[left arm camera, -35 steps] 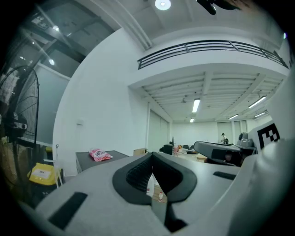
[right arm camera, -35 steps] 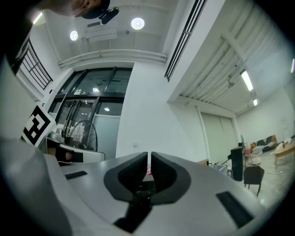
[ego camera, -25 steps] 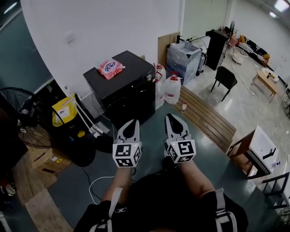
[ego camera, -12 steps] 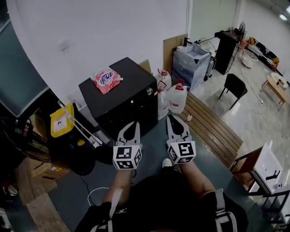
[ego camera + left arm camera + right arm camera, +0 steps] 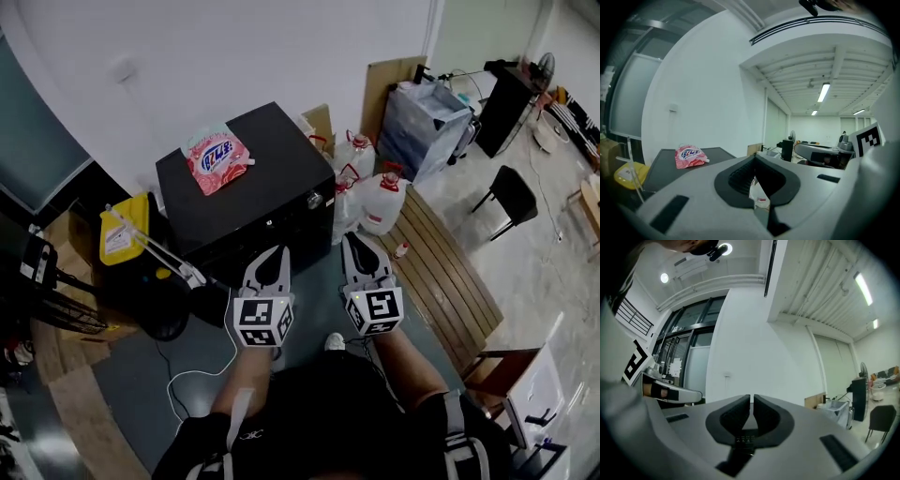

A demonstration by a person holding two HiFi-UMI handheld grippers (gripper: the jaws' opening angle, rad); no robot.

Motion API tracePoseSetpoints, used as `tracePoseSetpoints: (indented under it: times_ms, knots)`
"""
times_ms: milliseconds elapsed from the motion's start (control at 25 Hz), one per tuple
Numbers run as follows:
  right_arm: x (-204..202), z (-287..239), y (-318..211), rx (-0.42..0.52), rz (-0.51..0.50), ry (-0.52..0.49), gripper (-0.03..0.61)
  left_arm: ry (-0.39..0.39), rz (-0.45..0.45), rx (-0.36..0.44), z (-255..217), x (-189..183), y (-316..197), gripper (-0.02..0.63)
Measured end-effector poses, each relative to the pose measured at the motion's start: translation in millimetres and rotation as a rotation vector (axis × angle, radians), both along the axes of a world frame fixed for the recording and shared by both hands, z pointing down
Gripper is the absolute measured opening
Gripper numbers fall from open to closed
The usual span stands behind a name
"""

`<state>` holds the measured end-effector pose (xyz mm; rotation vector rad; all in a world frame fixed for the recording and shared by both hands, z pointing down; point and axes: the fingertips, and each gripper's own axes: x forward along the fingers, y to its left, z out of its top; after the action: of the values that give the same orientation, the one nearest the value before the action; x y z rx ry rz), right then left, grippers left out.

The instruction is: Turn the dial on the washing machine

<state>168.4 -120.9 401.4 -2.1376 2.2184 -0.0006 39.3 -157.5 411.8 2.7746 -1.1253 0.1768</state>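
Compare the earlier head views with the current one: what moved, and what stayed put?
The person has stepped closer to the black box-shaped washing machine, which now looks larger in the head view. Nothing was gripped or released. The left gripper and right gripper stay shut, empty and side by side; the pink plastic pouch still lies on the machine's top.

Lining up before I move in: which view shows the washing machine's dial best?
The head view: the small silvery dial sits on the front of the black washing machine, at the upper right. The left gripper view shows only the machine's top with a pink pouch; its front is out of sight. The right gripper view shows no dial.
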Motion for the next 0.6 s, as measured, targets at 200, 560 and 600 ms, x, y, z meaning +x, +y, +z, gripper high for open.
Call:
tracePoseSetpoints:
  times_ms: [200,560,600]
  knots:
    - [4,28,-45,-0.058,-0.075,0.017,0.012,-0.008,-0.057,-0.067,28,1,-22,0.003]
    - [-9,94,-96,-0.176,-0.192,0.219,0.207,-0.034,-0.145,-0.154,64,-22,-41,0.003]
    - [-9,102,-103,-0.190,-0.198,0.247,0.210,-0.037,-0.152,-0.159,67,-24,-43,0.003]
